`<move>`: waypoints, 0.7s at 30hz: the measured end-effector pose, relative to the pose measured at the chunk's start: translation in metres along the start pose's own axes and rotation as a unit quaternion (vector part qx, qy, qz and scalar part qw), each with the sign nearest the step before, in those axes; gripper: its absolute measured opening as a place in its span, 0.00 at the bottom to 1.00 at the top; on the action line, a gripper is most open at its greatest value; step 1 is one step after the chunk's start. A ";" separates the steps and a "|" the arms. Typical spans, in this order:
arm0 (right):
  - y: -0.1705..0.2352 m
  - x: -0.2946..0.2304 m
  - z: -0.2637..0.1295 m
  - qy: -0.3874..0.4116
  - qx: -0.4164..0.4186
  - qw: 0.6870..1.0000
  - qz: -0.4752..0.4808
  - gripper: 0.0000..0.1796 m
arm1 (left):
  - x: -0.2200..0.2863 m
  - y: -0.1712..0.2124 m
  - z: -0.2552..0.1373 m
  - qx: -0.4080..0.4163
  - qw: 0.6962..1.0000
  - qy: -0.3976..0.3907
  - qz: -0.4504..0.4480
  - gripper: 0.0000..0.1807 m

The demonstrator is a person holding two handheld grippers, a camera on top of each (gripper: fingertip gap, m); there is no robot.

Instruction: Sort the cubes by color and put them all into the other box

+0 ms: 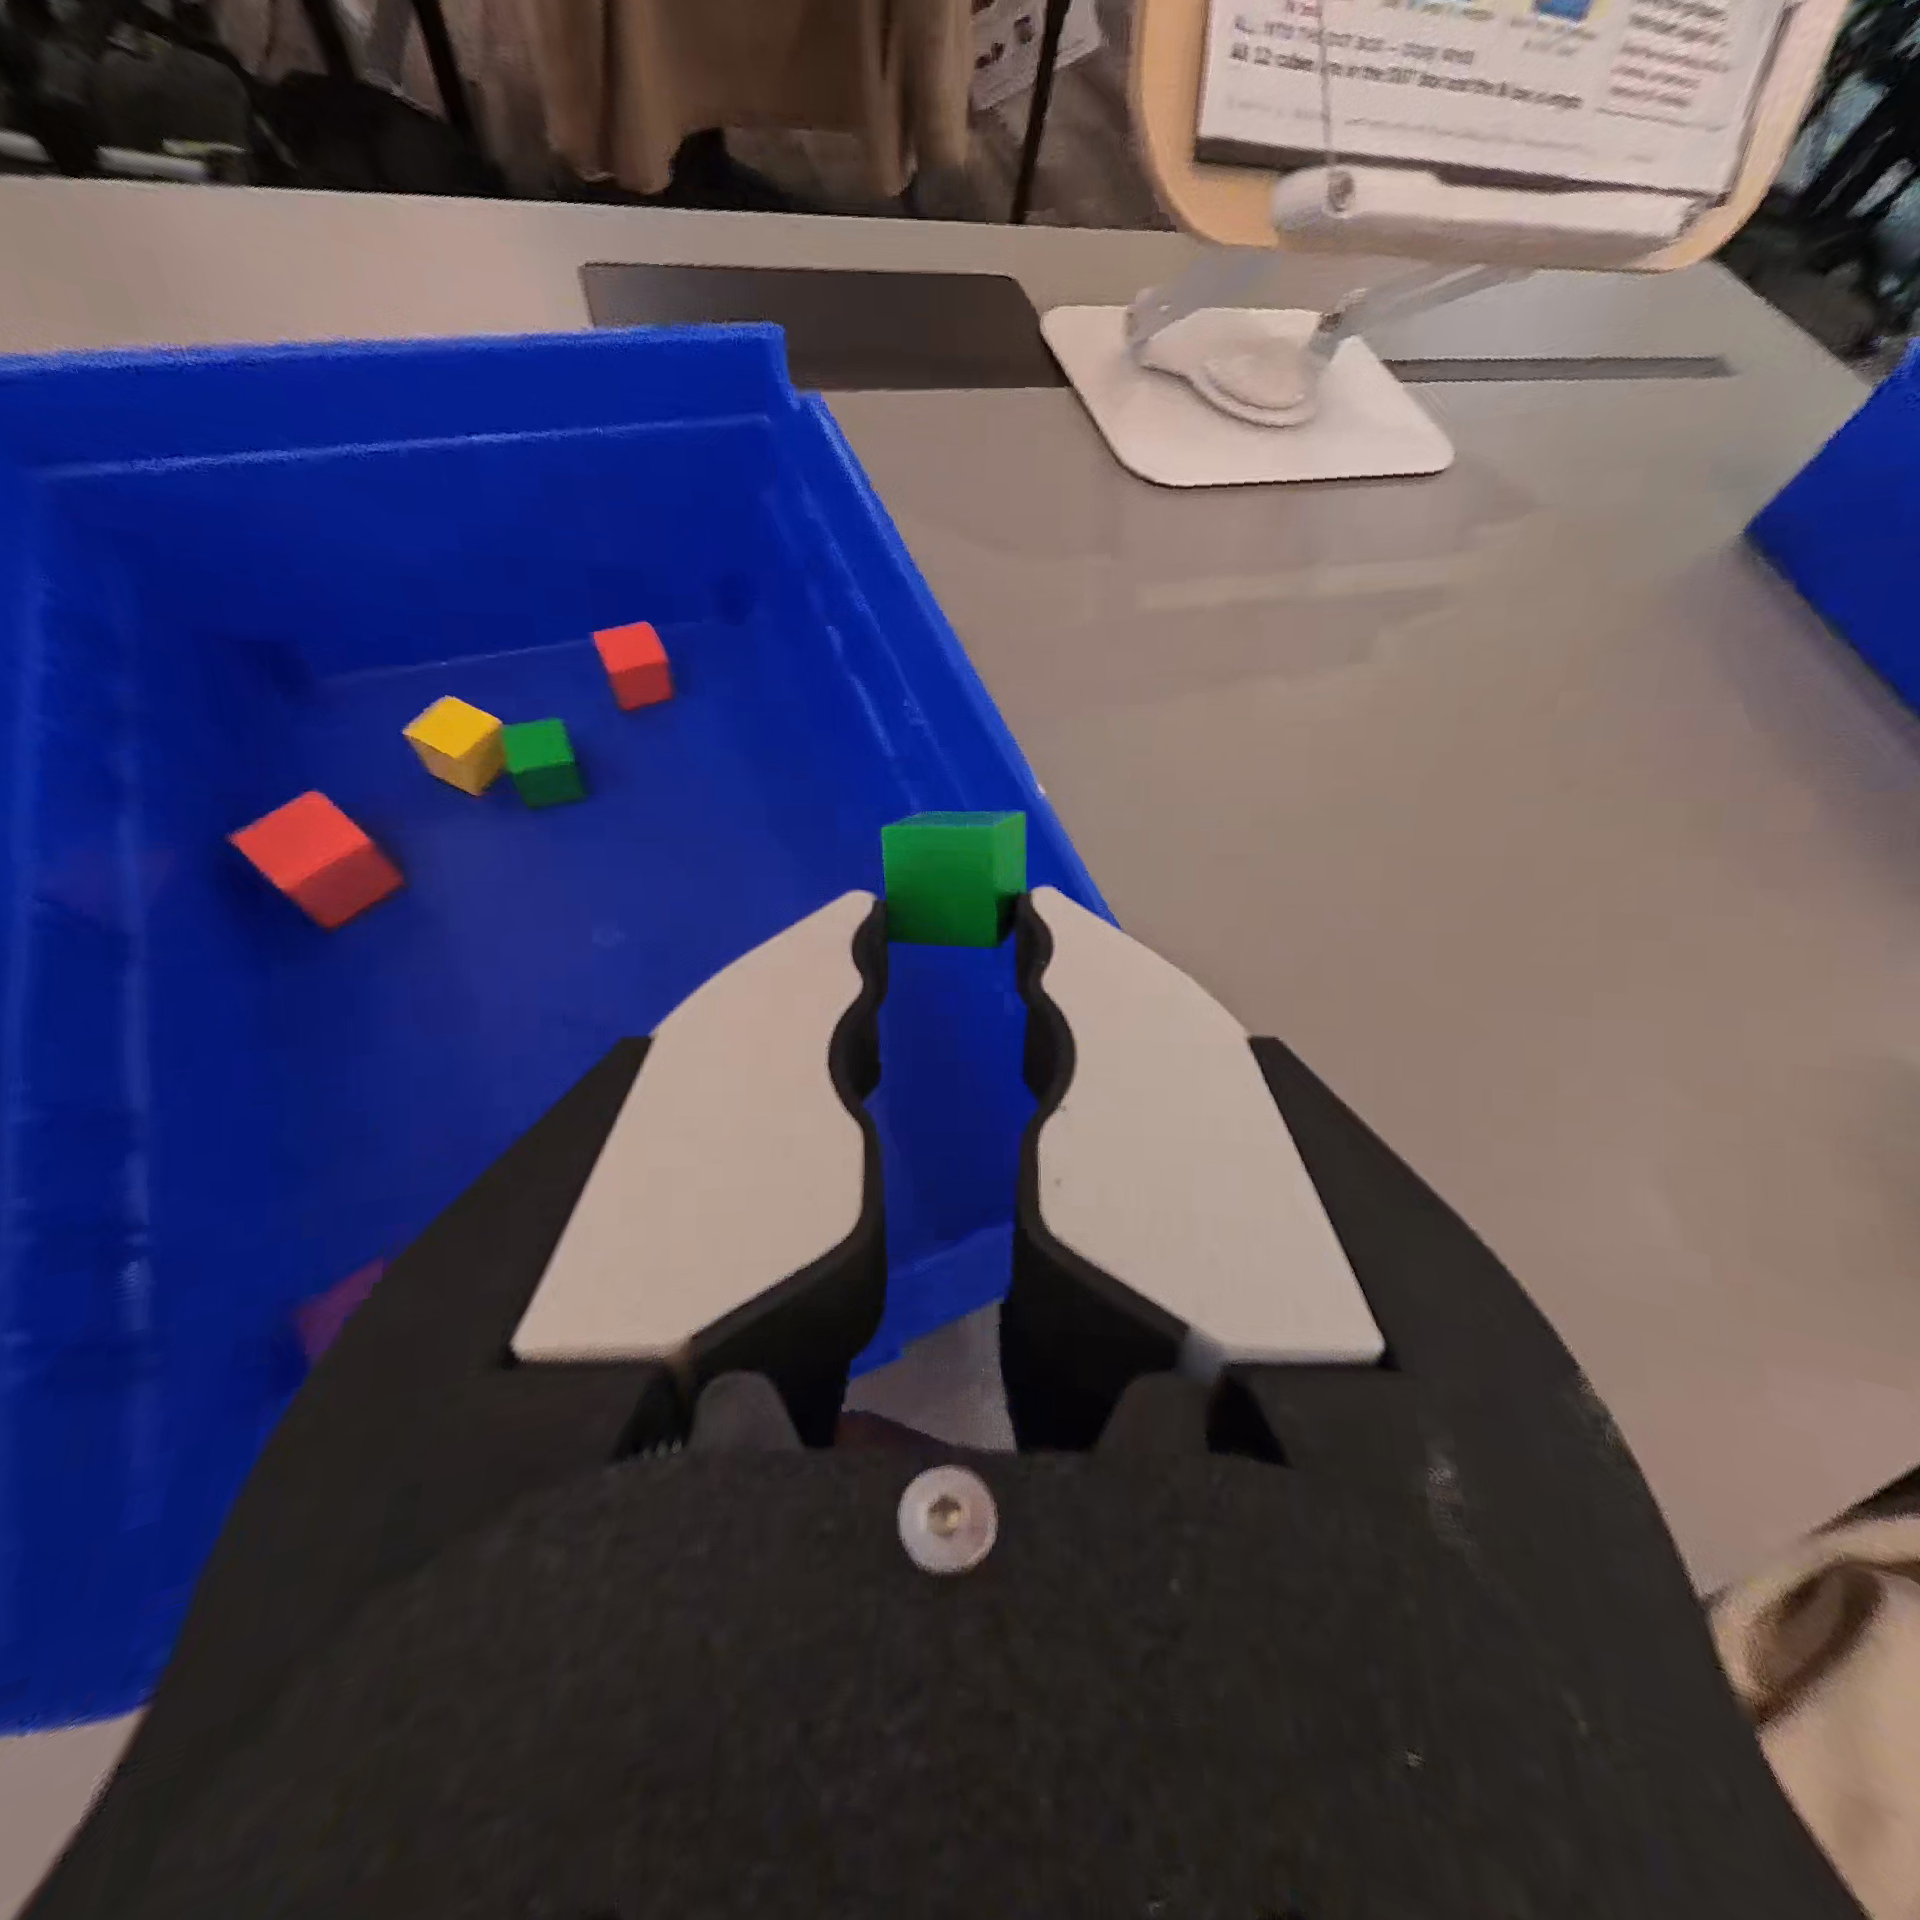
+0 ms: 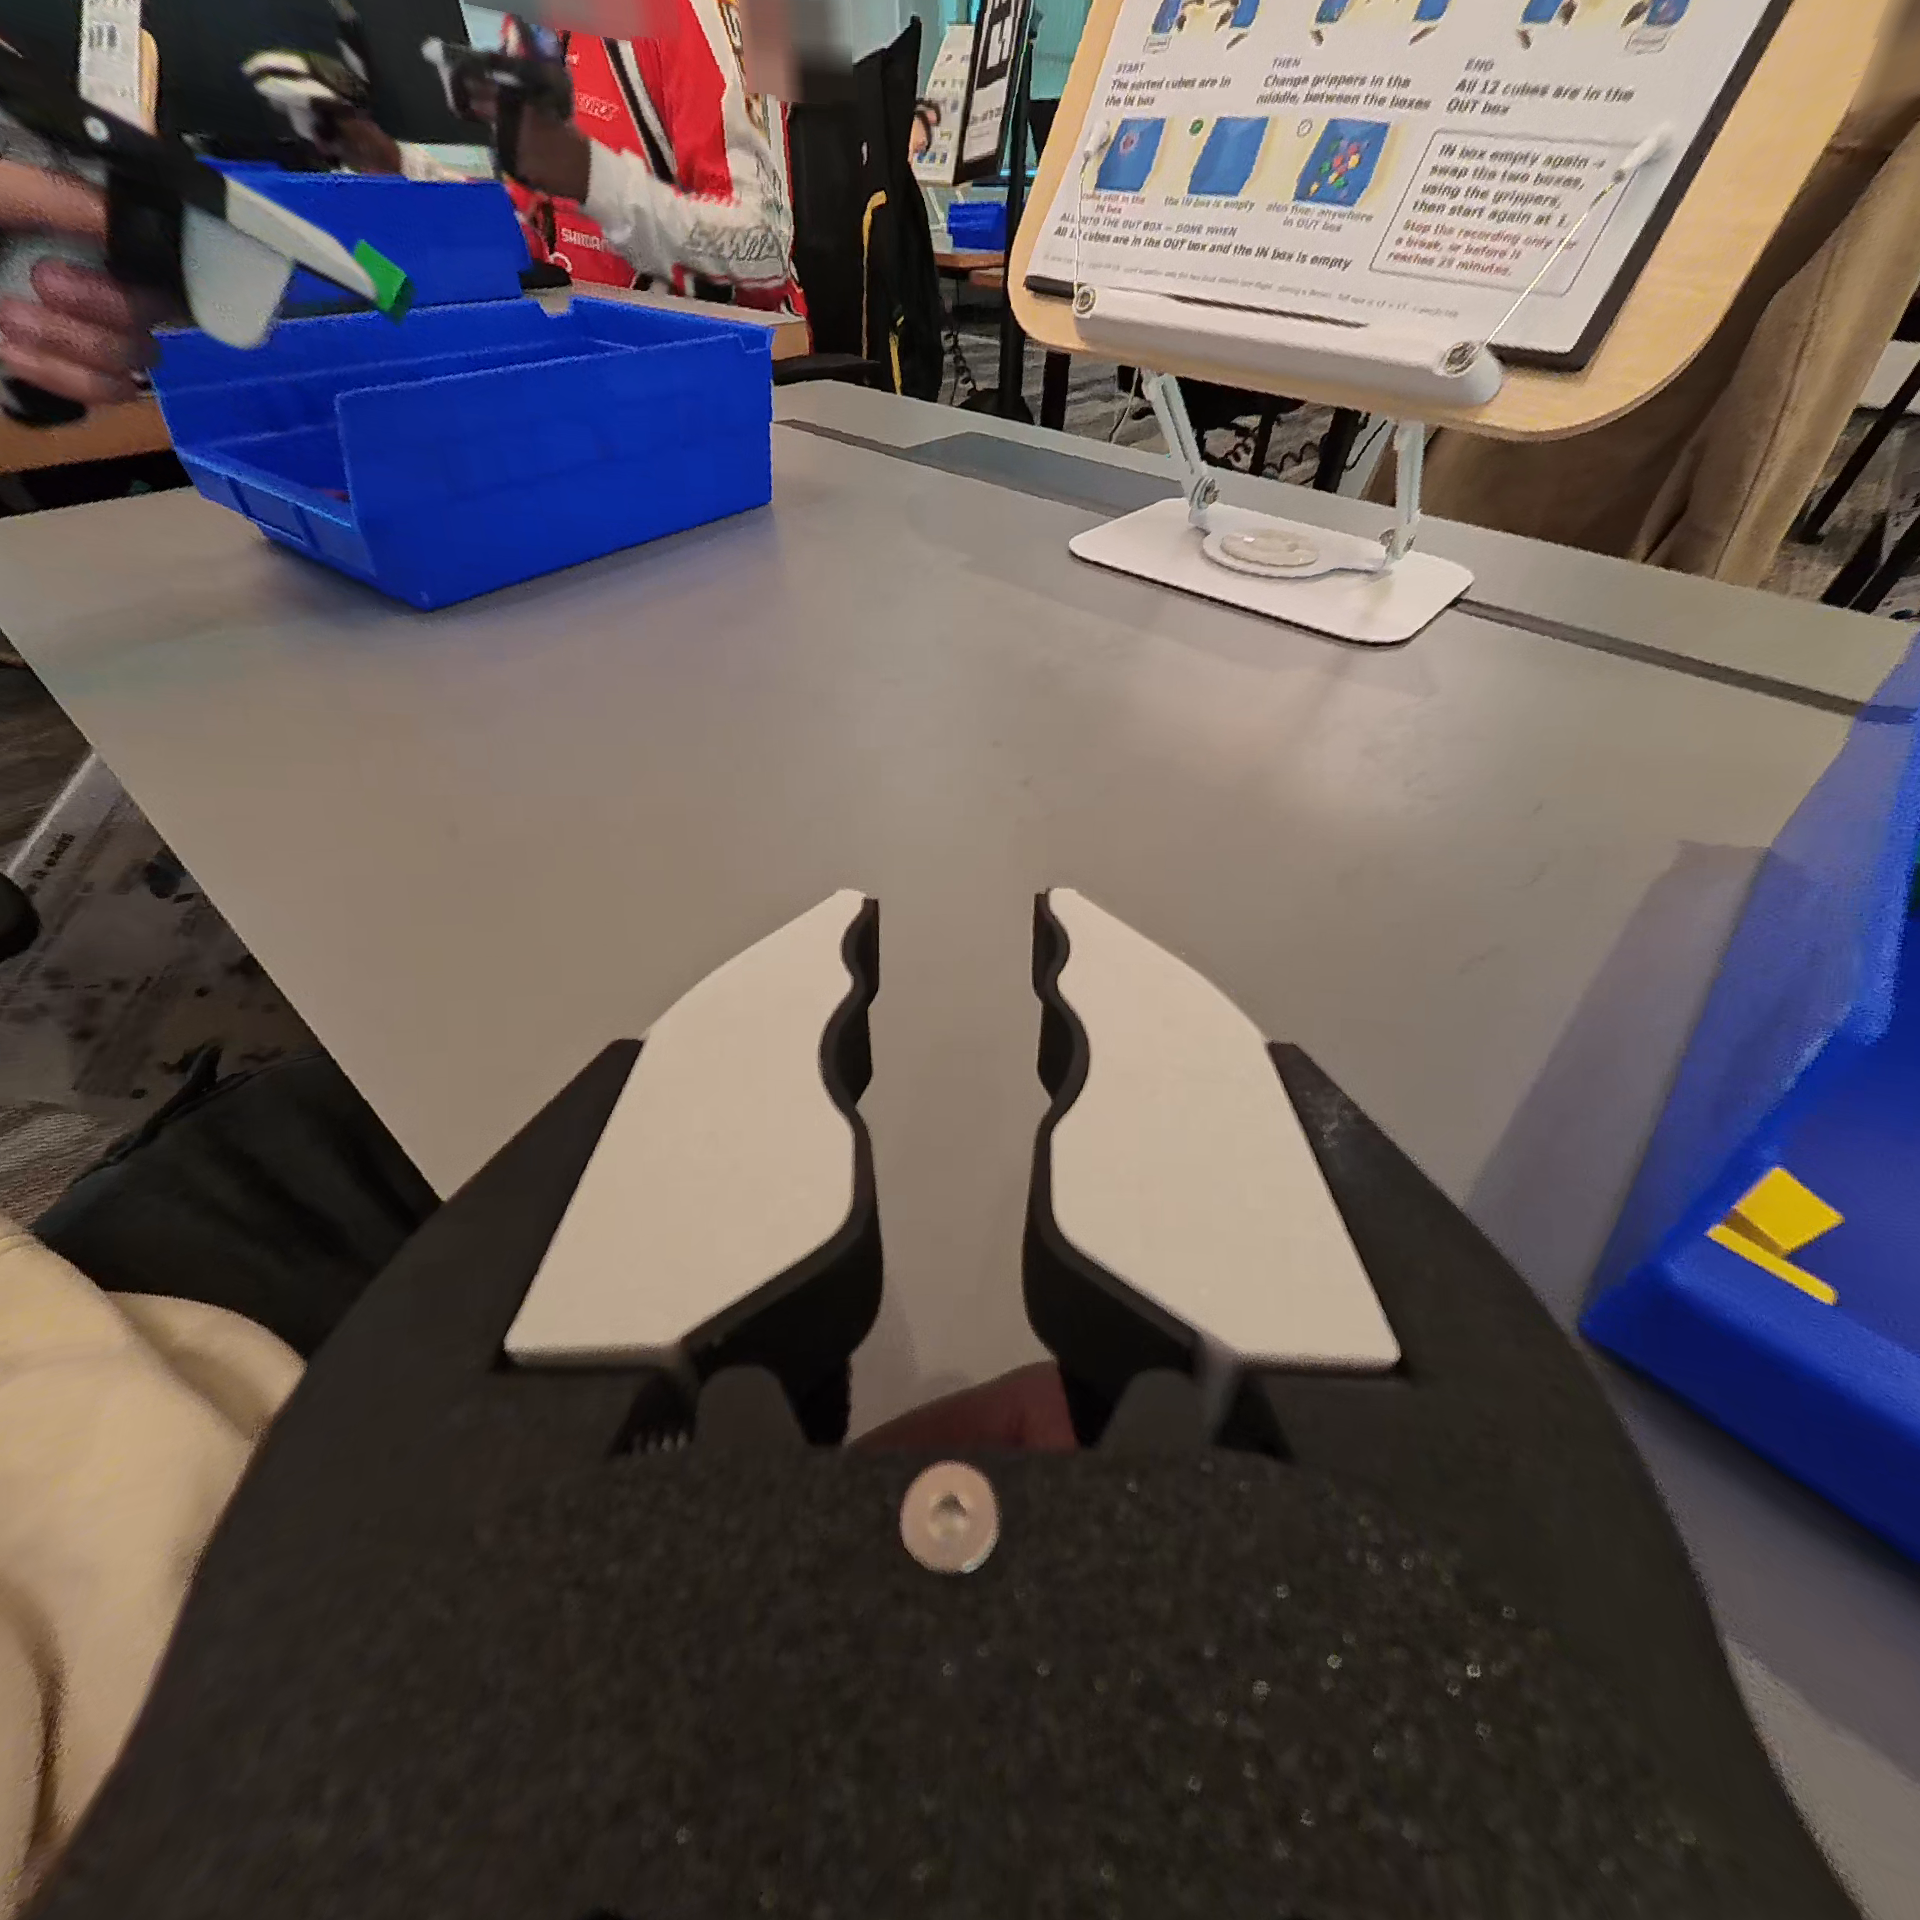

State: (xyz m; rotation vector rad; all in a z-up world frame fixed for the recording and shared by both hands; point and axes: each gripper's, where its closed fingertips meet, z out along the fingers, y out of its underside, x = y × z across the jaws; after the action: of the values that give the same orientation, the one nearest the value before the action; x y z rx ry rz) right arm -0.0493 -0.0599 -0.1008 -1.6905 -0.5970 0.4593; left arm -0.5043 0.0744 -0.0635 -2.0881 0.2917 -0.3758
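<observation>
Much of the left blue plastic bin point(image 1: 436, 436) is hidden under the black body of the left gripper point(image 1: 951, 909), and a purple shape low on its near wall is too blurred to identify. At the right edge of the left wrist view only a corner of the second blue plastic bin point(image 1: 1860, 540) shows. The right wrist view shows more of that bin point(image 2: 1766, 1340), with a cut-off yellow wooden cube point(image 2: 1779, 1231) inside it, to the right of the right gripper point(image 2: 956, 904).

The left gripper's jaws are clamped on a small green wooden cube point(image 1: 953, 876), pinched at the very fingertips above the bin's right wall. Ahead and left of those jaws, on the bin floor, lie two red cubes point(image 1: 317, 857) point(image 1: 634, 665), and a yellow cube point(image 1: 454, 744) touching another green cube point(image 1: 540, 762).

The right gripper's jaws stand apart, with nothing between them, over the grey tabletop point(image 2: 935, 727). Far ahead stands a white-footed wooden board stand point(image 2: 1278, 561).
</observation>
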 end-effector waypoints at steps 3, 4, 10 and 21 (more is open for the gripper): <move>0.004 -0.004 0.007 -0.016 -0.009 1.000 0.021 0.15 | 0.016 0.009 0.000 0.019 0.998 0.056 -0.014 0.13; 0.005 -0.007 0.009 -0.023 -0.012 0.999 0.026 0.16 | 0.023 0.008 -0.001 0.025 0.996 0.077 -0.021 0.13; -0.034 -0.035 0.040 -0.101 0.024 0.991 -0.089 0.18 | 0.119 -0.026 -0.008 0.061 0.946 0.312 -0.067 0.12; -0.111 -0.085 0.109 -0.128 0.157 0.916 -0.346 0.23 | 0.313 -0.008 0.018 -0.065 0.808 0.581 -0.068 0.12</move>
State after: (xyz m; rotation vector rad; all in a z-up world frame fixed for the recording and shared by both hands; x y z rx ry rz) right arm -0.1970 -0.0117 -0.0150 -1.0240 -1.1898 0.2378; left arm -0.2081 -0.0177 -0.0186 -1.7456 0.8905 -1.7585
